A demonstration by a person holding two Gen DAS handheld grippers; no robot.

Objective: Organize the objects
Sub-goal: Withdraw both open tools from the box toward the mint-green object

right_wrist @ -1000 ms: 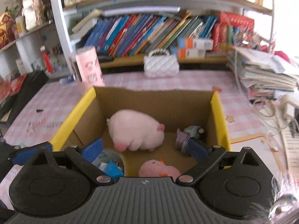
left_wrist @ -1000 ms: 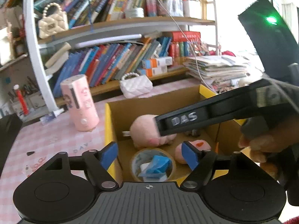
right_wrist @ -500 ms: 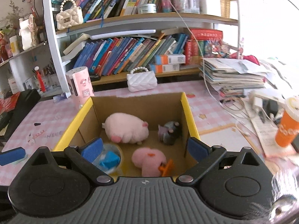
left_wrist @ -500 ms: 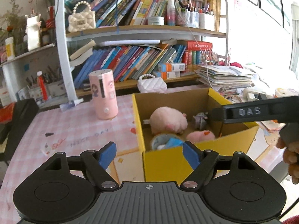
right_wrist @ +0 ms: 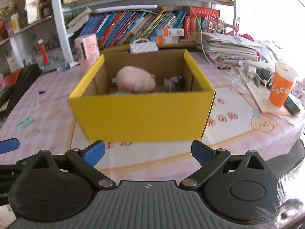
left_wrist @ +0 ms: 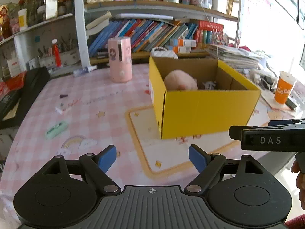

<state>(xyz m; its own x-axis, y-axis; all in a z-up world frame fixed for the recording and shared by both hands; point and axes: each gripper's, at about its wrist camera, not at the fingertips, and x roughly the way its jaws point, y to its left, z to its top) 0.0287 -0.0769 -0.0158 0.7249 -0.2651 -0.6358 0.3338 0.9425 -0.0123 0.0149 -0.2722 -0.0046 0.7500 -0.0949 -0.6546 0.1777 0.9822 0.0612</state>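
Though tilted, box (right_wrist: 144, 118) long axis crosswise.

Left gripper (left_wrist: 152, 157) and right gripper (right_wrist: 147, 151), fingers spread, empty

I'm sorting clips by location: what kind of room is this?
Probably a home study or child's room: packed white bookshelf, pink checked cartoon tablecloth, and a yellow cardboard box holding a pink plush toy.

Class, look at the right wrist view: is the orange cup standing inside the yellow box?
No, the orange cup stands on the table to the right of the yellow box.
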